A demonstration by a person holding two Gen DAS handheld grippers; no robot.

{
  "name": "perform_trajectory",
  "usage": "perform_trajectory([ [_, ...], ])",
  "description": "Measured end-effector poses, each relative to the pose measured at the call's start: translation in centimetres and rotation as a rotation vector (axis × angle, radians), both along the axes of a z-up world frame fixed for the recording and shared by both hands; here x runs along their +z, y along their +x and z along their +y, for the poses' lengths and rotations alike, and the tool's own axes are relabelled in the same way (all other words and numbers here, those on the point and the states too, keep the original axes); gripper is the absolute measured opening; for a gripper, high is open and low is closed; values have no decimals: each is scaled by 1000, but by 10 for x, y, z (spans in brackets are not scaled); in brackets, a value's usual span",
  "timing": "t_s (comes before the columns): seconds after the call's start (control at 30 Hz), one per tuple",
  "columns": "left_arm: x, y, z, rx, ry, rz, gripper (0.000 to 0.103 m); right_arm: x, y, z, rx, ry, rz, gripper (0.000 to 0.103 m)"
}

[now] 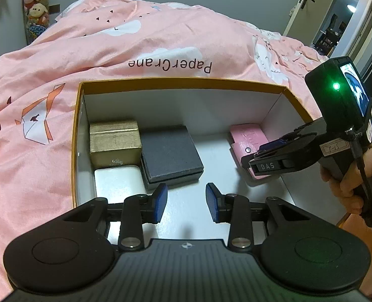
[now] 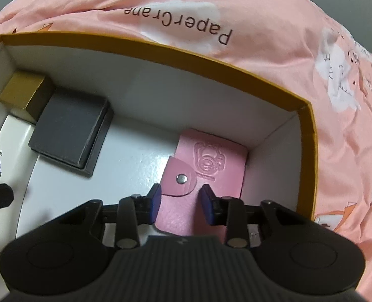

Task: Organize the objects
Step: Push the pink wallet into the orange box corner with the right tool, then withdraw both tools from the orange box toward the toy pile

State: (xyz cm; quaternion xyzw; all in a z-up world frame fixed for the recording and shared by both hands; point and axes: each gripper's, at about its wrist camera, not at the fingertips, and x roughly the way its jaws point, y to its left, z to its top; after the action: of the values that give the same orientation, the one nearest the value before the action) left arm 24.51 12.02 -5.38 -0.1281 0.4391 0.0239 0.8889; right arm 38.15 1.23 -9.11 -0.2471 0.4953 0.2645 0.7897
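Pink bedding (image 1: 160,37) surrounds our box (image 1: 180,81). Our right gripper (image 2: 178,202) hangs parted over the pink wallet (image 2: 211,161) in the box's right corner, apparently released; the left gripper (image 1: 186,202) is open, empty. Gold (image 1: 114,141), dark (image 1: 169,151) and white (image 1: 118,183) boxes already sit at the box's left.

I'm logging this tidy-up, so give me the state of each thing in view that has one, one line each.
Orange-rimmed cardboard storage box: lid off, lying on the pink bedspread.
Gold cardboard box: closed, in the far left corner.
Dark grey lidded box: closed, beside the gold one.
White case: lying flat, closed.
Pink leather snap wallet: snapped shut, lying flat.
Left gripper: open, empty.
Right gripper: open over the wallet.
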Motion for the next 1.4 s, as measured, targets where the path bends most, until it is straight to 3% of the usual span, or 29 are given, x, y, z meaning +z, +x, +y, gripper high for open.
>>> perform_trajectory([
  [0.13,7,-4,-3,9,19,-17,42,4,-5,4,20,-24,-14,35],
  [0.23,20,-10,-7,9,24,-39,42,8,-12,3,29,-48,-34,25],
  [0.37,39,-23,-18,11,42,-68,42,28,-18,-10,21,56,-23,28],
  [0.43,48,-34,-27,-5,51,-83,42,44,-31,-18,23,104,-48,36],
  [0.6,68,-70,-50,-46,47,-126,42,84,-81,-53,6,269,-108,46],
  [0.73,73,-103,-63,-52,-3,-159,42,101,-132,-94,-54,387,-149,47],
  [0.9,62,-130,-81,-66,-45,-131,42,86,-187,-136,-145,429,-141,46],
  [1.03,47,-145,-97,-83,-33,-73,42,61,-209,-162,-225,435,-44,43],
  [1.2,26,-153,-123,-138,-76,11,42,32,-232,-188,-295,403,78,43],
  [1.4,21,-155,-157,-250,-33,39,42,34,-260,-219,-293,455,107,43],
])
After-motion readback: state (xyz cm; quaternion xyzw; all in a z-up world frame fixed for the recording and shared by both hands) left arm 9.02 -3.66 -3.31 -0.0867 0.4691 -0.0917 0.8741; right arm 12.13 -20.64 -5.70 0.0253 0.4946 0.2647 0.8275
